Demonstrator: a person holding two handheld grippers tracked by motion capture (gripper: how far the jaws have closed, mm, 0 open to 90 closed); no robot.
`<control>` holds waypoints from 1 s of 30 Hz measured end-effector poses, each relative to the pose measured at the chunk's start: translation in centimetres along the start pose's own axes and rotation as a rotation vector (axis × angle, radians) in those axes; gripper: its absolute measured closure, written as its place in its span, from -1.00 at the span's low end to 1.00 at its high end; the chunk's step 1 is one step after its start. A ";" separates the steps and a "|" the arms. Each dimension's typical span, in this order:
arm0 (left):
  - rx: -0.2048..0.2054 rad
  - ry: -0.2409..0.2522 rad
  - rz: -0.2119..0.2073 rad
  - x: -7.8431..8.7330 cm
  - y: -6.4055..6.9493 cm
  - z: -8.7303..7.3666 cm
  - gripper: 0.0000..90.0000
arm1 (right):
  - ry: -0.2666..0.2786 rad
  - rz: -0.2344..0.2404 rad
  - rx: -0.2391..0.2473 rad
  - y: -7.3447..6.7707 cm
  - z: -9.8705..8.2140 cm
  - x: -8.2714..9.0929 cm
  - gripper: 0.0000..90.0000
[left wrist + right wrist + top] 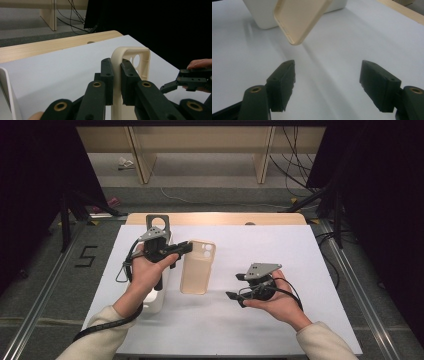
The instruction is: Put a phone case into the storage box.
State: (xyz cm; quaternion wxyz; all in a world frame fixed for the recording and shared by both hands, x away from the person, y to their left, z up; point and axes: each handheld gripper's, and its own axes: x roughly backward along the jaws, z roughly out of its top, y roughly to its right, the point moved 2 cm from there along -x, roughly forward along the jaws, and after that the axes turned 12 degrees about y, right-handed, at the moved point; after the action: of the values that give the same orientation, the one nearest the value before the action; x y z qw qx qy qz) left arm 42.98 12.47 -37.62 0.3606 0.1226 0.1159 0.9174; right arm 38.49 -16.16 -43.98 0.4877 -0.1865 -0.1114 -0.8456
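Note:
A beige phone case (196, 270) with camera cut-outs at its far end hangs a little above the white table sheet (260, 245), left of centre. My left gripper (187, 247) comes in from the left and is shut on the case's long edge (117, 57) near the camera end. In the left gripper view the pads (108, 72) press that rim from both sides. My right gripper (235, 286) rests in a palm to the right of the case, pointing left, open. In the right gripper view its jaws (327, 80) stand wide apart with nothing between them, and the case (302, 17) floats ahead.
A white box (156, 301) sits under my left forearm, seen again behind the case (262, 17). The table's wooden back edge (215, 218) runs behind the sheet. Beyond lie floor cables (295, 165) and wooden furniture legs (263, 155).

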 end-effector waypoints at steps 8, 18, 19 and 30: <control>-0.007 0.006 -0.008 0.9 0.1 -0.1 0.82 | 0.043 -0.045 -0.044 1.2 -0.5 1.4 -0.44; -0.016 0.024 -0.002 1.9 -0.4 0.3 0.82 | 0.077 -0.092 -0.079 2.1 -1.1 3.1 -0.46; -0.016 0.026 0.000 1.9 -0.4 0.4 0.82 | 0.083 -0.100 -0.082 2.3 -1.2 3.3 -0.46; -0.025 0.060 0.003 2.8 -0.7 1.4 0.82 | 0.088 -0.125 -0.091 2.5 -1.5 3.8 -0.47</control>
State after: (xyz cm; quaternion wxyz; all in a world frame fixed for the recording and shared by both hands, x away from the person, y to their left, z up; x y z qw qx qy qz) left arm 41.89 15.08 -36.08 0.3571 0.0905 0.1149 0.9225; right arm 38.57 -20.93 -43.68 0.4296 -0.1635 -0.0629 -0.8859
